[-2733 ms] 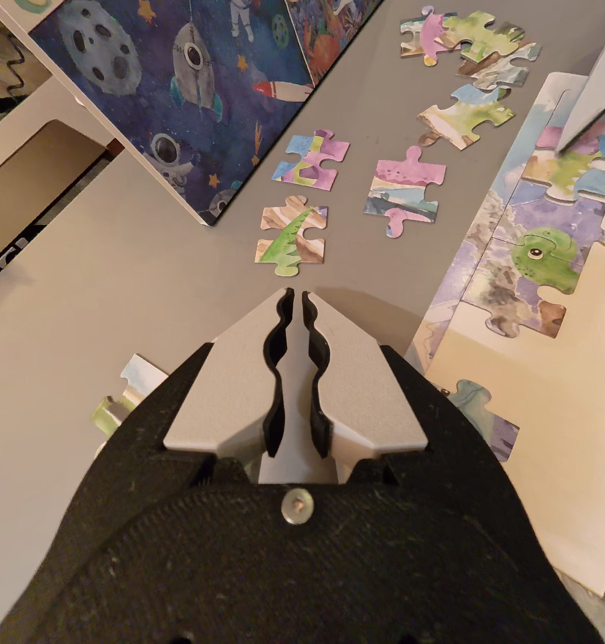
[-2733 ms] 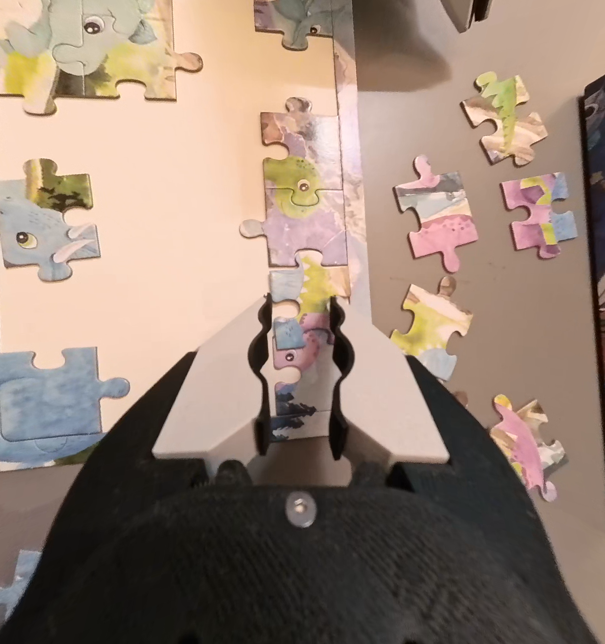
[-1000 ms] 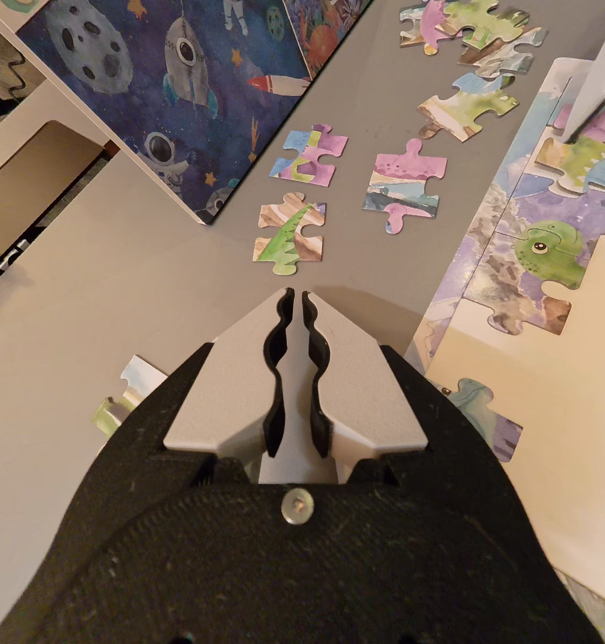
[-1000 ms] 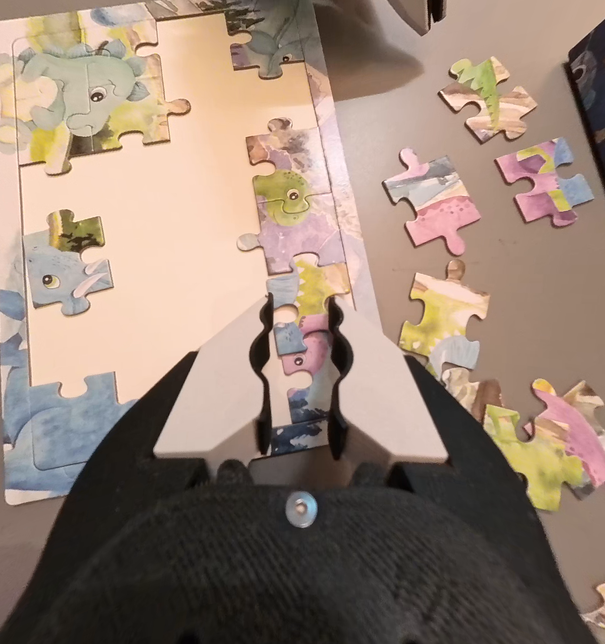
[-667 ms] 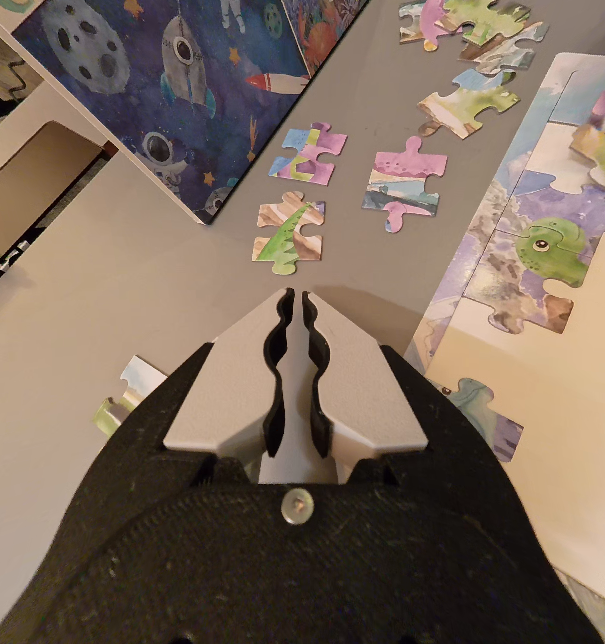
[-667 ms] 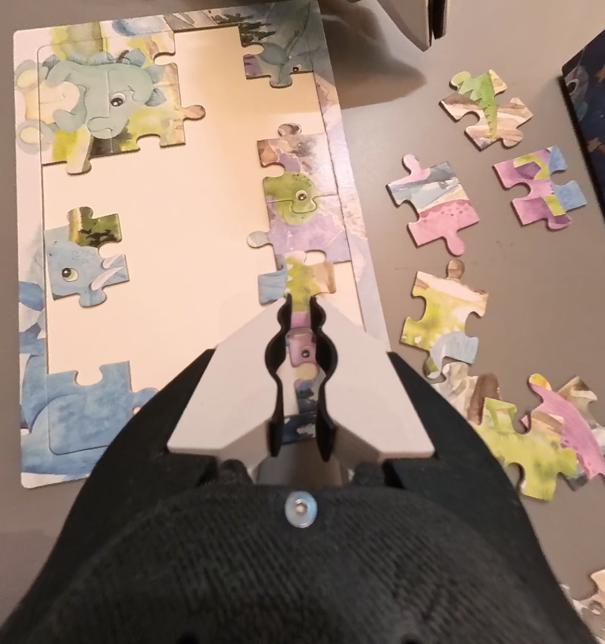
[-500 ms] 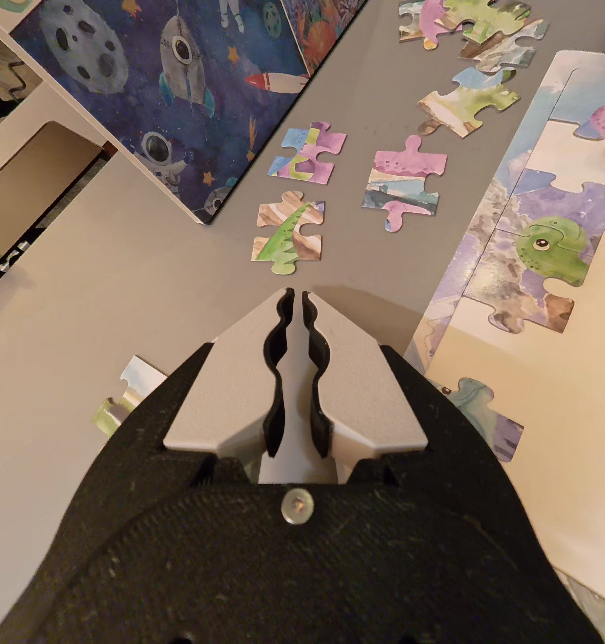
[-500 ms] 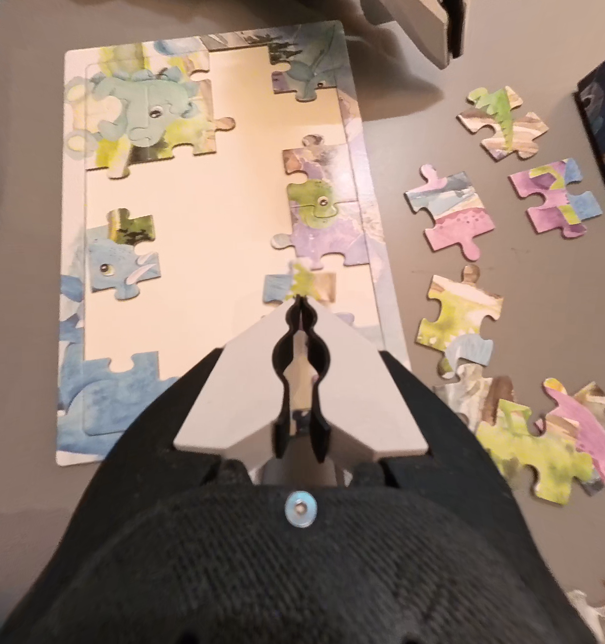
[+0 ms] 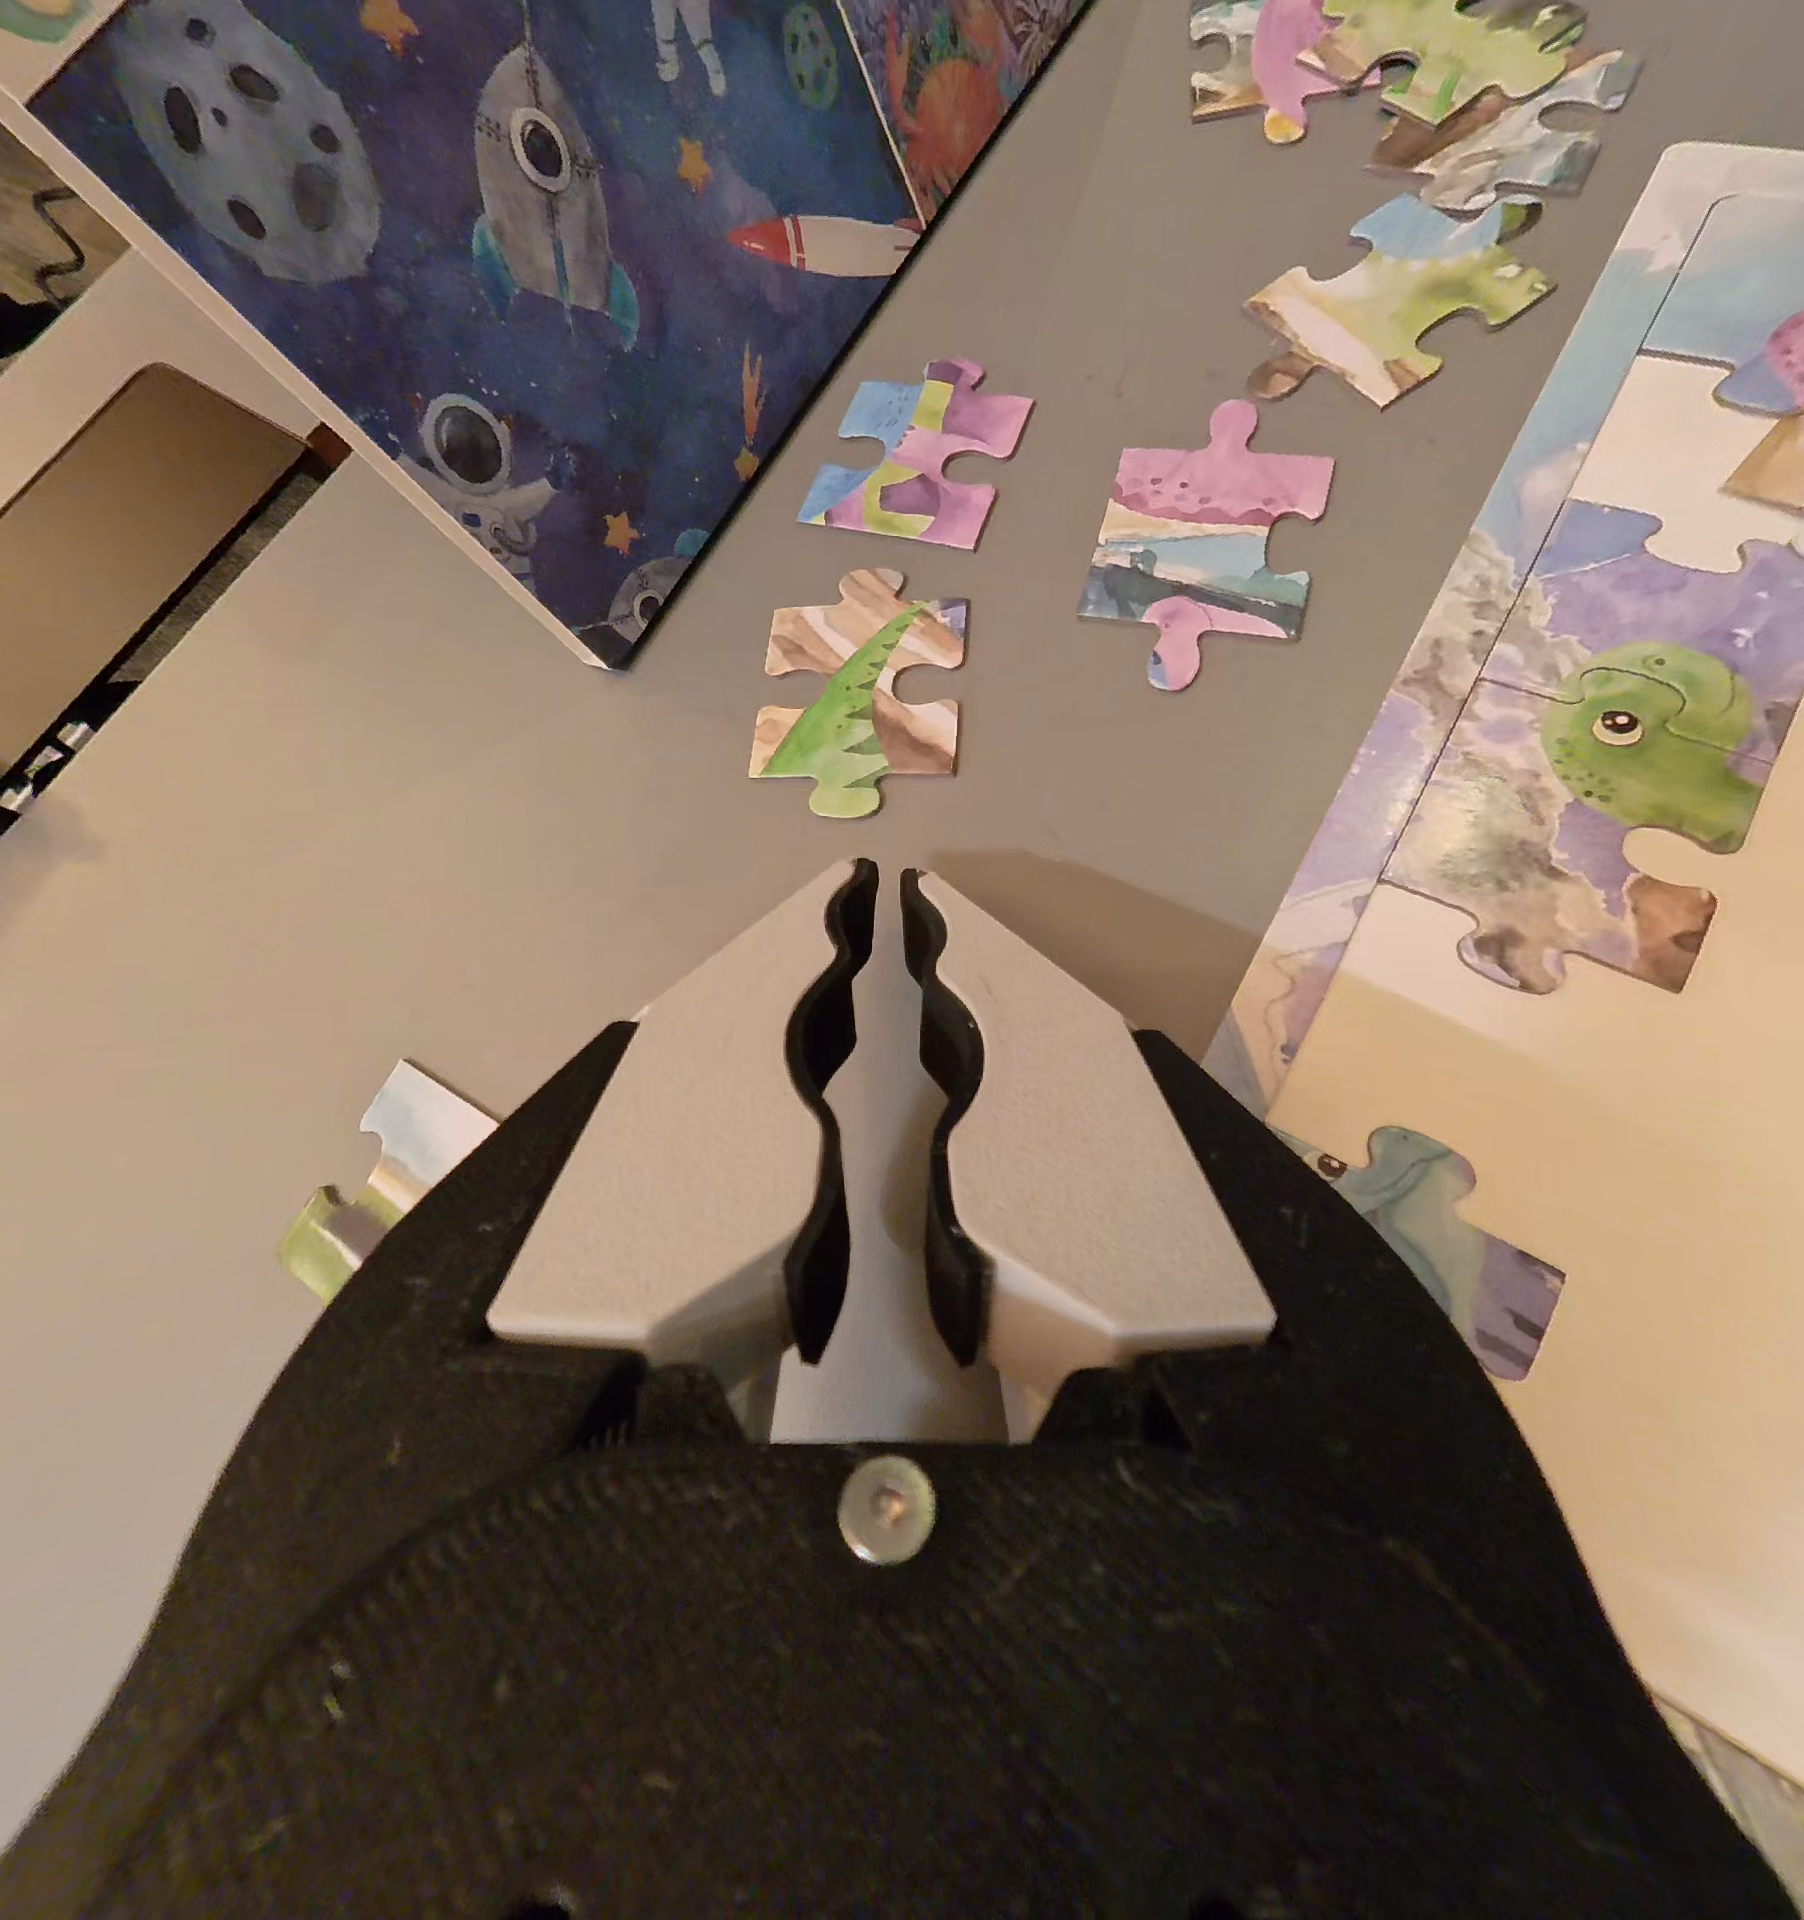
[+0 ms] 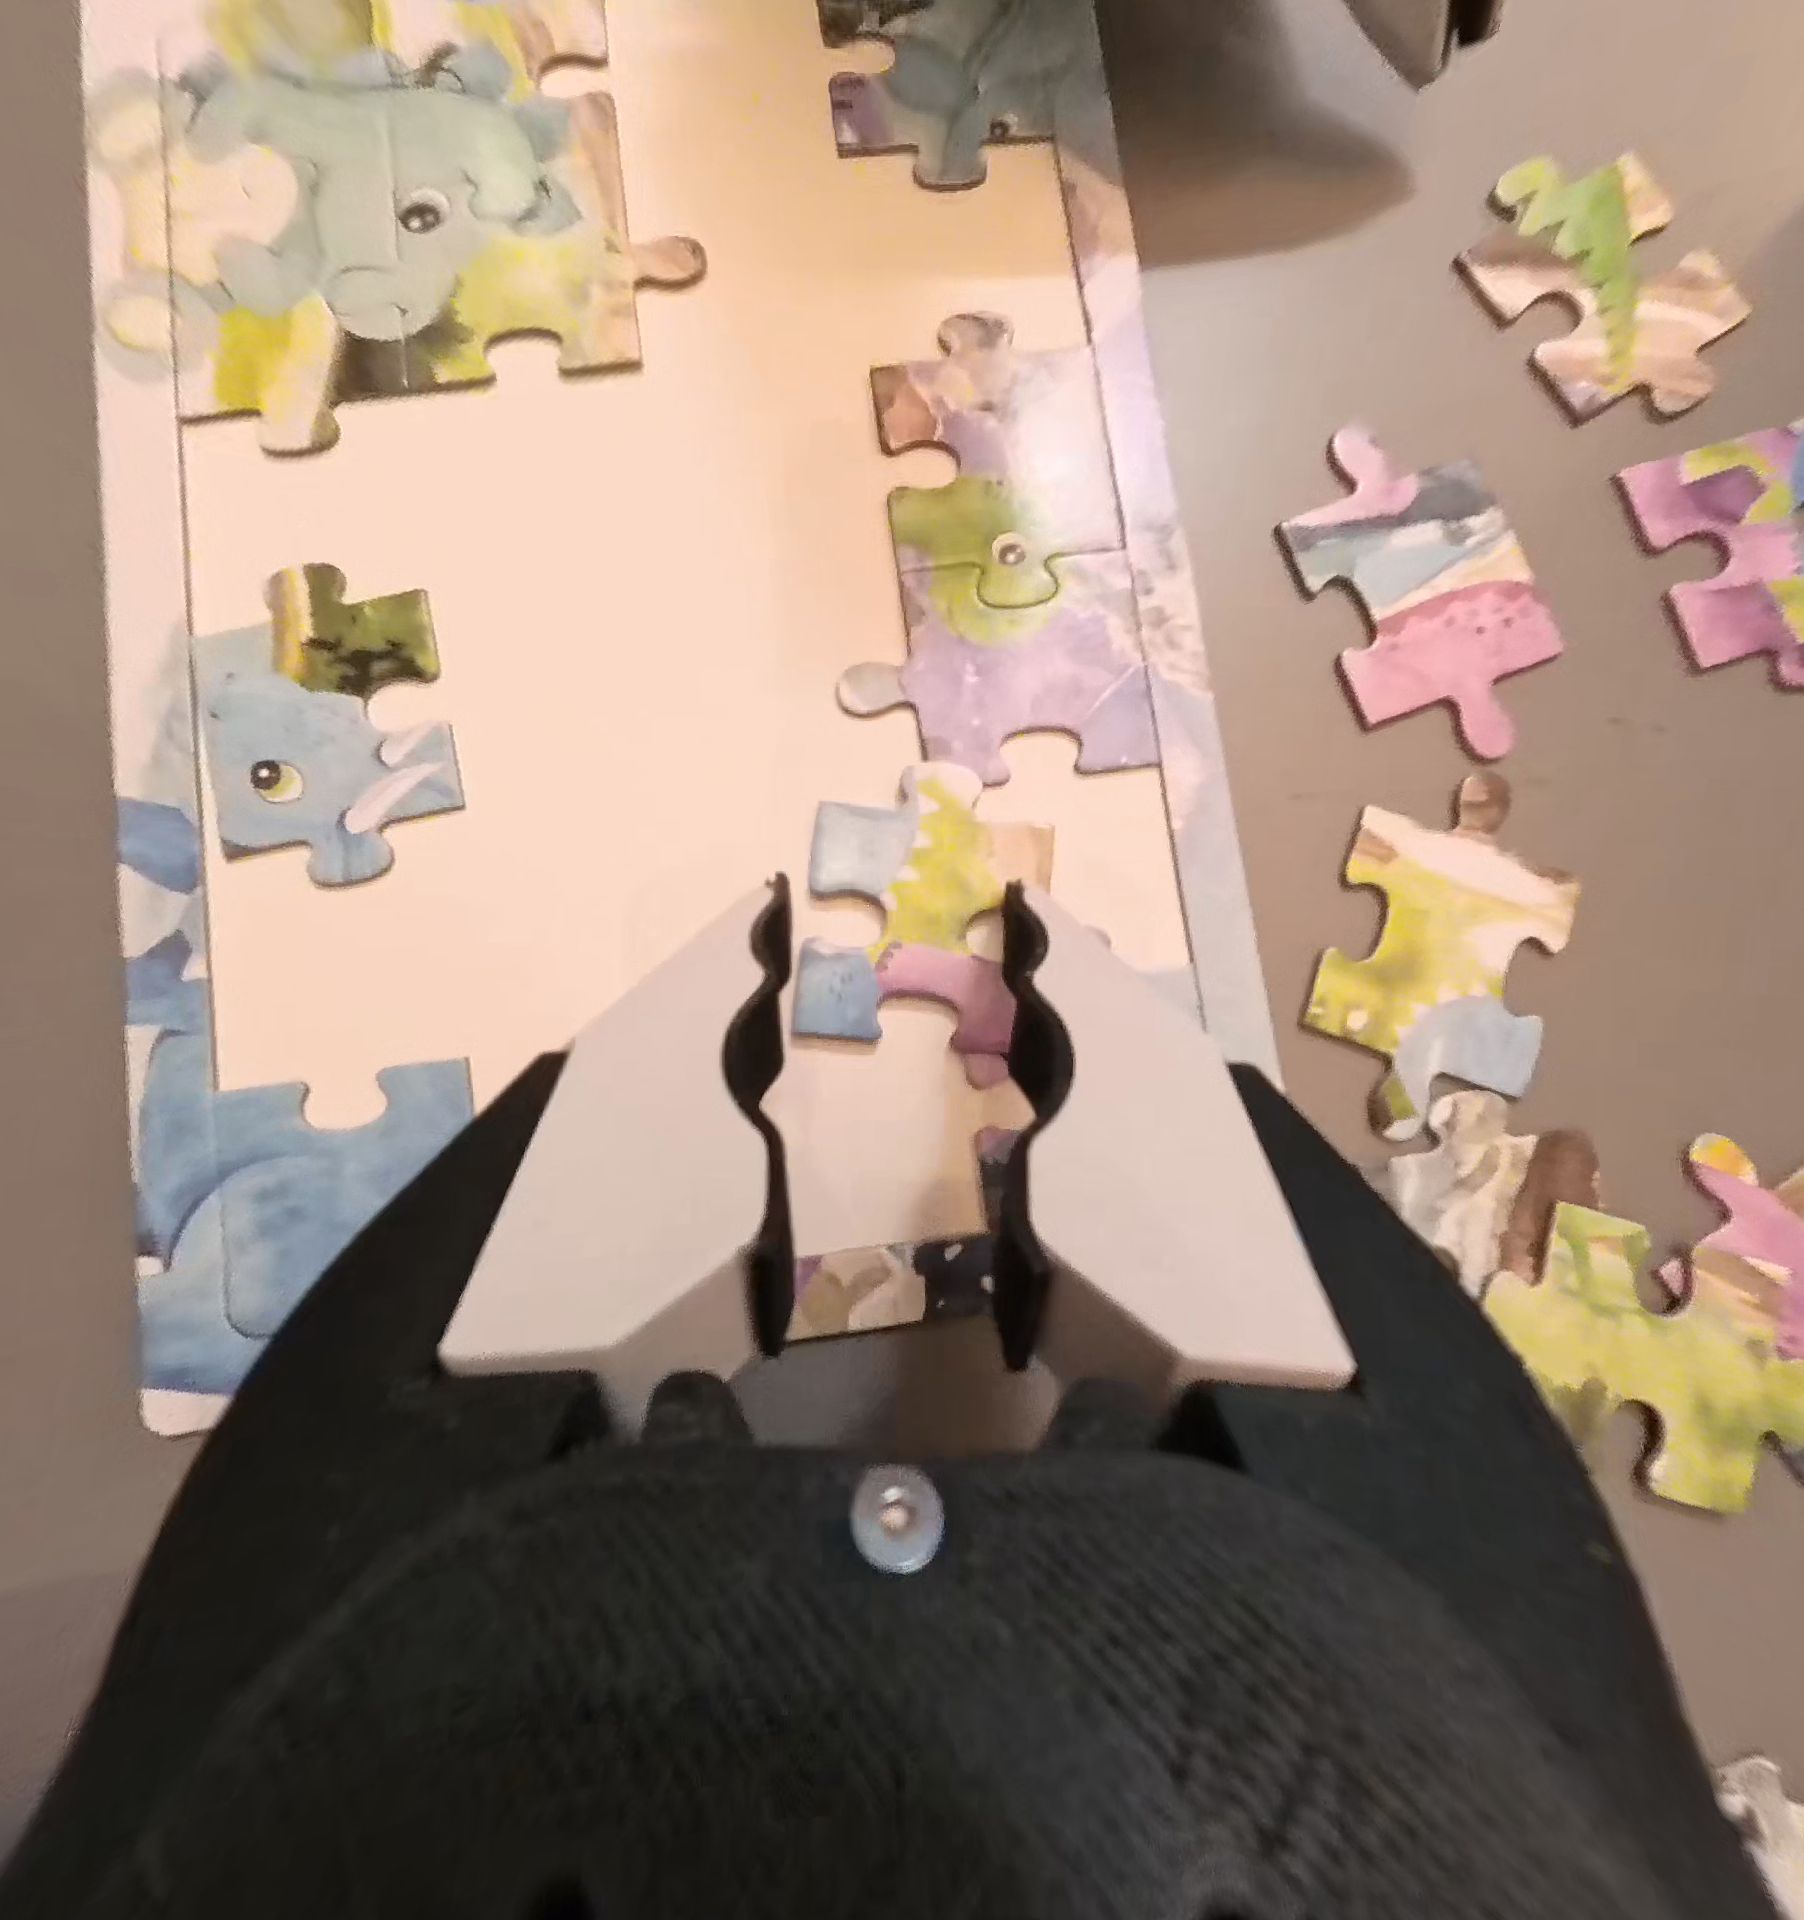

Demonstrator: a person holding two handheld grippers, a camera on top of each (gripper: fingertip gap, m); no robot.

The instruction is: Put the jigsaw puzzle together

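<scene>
The puzzle tray (image 10: 617, 623) lies on the grey table and holds several fitted pieces, among them the green dinosaur head (image 10: 1002, 582). My right gripper (image 10: 893, 888) is open just above the tray. A green, blue and pink piece (image 10: 929, 883) lies slightly askew between its fingers, right below the green dinosaur pieces. My left gripper (image 9: 880, 873) is shut and empty, above bare table left of the tray (image 9: 1604, 1143). Ahead of it lie a green-spine piece (image 9: 862, 696), a purple-blue piece (image 9: 919, 457) and a pink-blue piece (image 9: 1204, 540).
A space-themed puzzle box (image 9: 513, 260) lies at the far left. A yellow-green piece (image 10: 1438, 956) and a pile of loose pieces (image 10: 1656, 1330) lie right of the tray. One piece (image 9: 389, 1184) is half hidden under my left gripper. The table edge is at the left.
My right gripper closed on the green, blue and pink piece and pulled back, then came down close to the tray and opened. The piece now lies askew. The left gripper has barely moved.
</scene>
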